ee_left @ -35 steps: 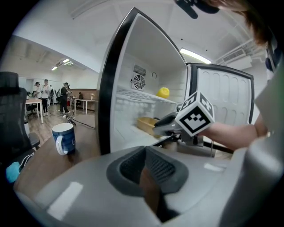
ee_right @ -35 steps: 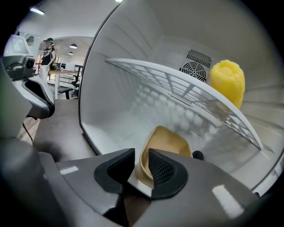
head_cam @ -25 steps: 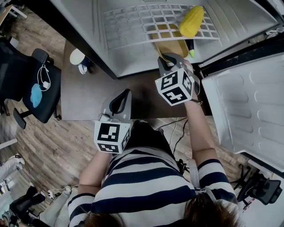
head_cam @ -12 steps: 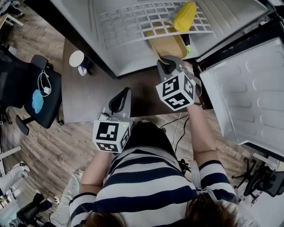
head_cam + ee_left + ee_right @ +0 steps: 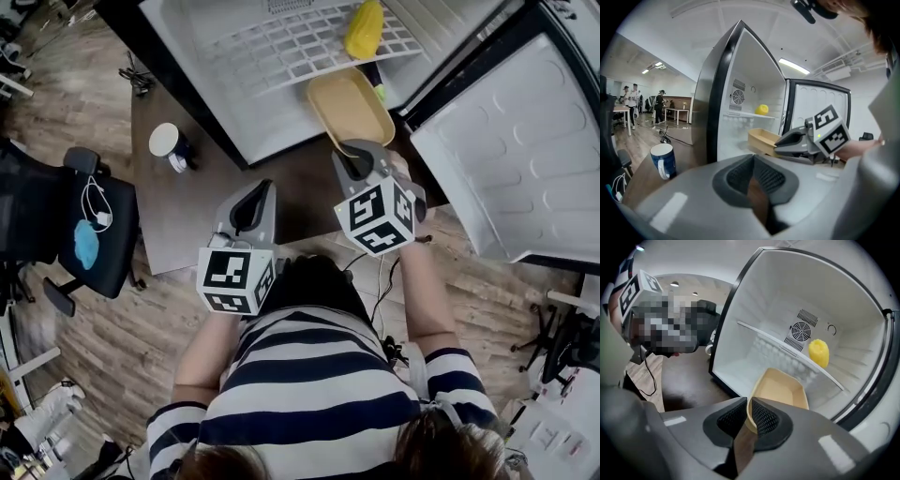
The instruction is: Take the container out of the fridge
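A shallow beige container (image 5: pixel 352 108) sticks out of the open fridge (image 5: pixel 272 103), most of it past the white wire shelf (image 5: pixel 300 52). My right gripper (image 5: pixel 355 157) is shut on the container's near rim. In the right gripper view the rim (image 5: pixel 751 411) sits pinched between the ribbed pads of that gripper (image 5: pixel 746 414), with the container's floor (image 5: pixel 780 390) beyond. My left gripper (image 5: pixel 253 192) hangs over the dark table, shut, with nothing in it. Its own view shows the closed left gripper (image 5: pixel 753 176) and the container (image 5: pixel 761 139) ahead to the right.
A yellow object (image 5: pixel 364 28) rests on the wire shelf. The fridge door (image 5: pixel 506 159) stands open at the right. A blue and white mug (image 5: pixel 171 145) stands on the brown table (image 5: pixel 187 211). A black chair (image 5: pixel 84 234) is at the left. People stand far off (image 5: pixel 630 96).
The right gripper has drawn the container out from under the wire shelf toward me. The left gripper has stayed about where it was.
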`<state>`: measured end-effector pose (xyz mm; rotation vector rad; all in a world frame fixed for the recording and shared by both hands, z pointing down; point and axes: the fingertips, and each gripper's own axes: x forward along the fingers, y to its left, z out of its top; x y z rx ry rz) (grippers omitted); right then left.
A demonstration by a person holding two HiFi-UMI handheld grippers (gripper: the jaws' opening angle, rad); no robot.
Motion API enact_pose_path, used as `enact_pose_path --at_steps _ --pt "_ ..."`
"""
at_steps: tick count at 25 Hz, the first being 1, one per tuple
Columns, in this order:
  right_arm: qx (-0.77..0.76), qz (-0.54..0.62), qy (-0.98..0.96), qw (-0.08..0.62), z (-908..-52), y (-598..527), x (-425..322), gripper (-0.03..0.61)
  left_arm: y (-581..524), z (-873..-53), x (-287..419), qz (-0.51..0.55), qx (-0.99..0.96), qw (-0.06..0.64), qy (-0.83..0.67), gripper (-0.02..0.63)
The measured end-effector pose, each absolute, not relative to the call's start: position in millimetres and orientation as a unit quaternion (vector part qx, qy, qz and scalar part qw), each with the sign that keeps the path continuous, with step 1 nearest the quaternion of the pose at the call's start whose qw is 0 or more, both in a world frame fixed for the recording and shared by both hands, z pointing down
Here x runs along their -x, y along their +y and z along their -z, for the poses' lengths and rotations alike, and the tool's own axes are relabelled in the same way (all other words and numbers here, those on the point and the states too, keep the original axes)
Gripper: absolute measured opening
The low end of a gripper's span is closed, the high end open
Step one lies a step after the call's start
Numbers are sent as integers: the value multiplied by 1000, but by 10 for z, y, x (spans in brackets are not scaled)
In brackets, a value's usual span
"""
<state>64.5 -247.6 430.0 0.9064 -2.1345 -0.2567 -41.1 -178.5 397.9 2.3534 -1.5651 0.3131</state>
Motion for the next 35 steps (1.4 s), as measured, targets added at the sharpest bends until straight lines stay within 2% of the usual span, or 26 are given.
enact_pose_path --at_steps 35 --pt "-445 -2 -825 348 -4097 -966 -881 31 -1255 -3869 568 -120 -848 119 -502 0"
